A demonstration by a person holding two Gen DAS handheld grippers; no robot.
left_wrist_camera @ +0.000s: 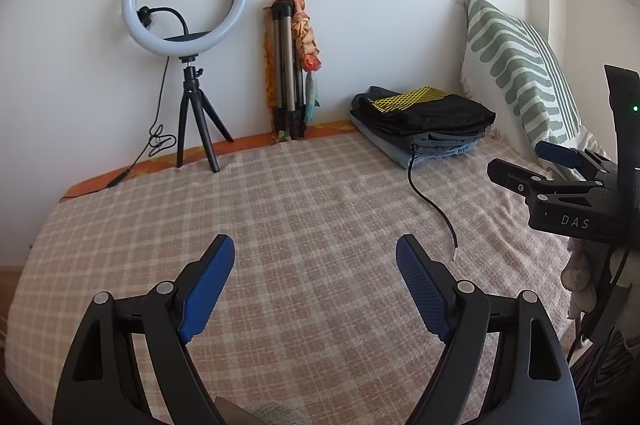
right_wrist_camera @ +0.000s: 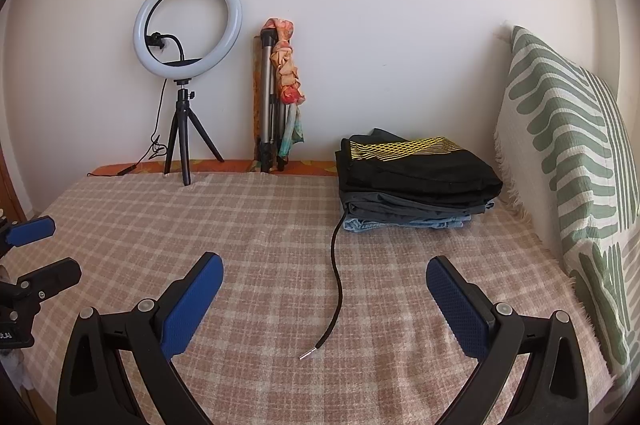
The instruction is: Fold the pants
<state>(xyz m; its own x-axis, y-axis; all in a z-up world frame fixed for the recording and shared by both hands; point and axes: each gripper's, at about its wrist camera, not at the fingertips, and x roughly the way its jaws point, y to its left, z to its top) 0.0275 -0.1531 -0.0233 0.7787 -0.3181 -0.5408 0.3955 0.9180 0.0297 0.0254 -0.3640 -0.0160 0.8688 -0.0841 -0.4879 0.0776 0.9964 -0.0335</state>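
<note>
A stack of folded pants lies at the far right of the bed, black with a yellow mesh band on top, grey and blue denim below. A black drawstring trails from the stack toward me. My left gripper is open and empty above the checked bedspread. My right gripper is open and empty, short of the stack; it also shows at the right edge of the left wrist view. The left gripper shows at the left edge of the right wrist view.
A ring light on a small tripod and a folded tripod draped with a scarf stand against the white wall. A green-striped pillow leans at the right.
</note>
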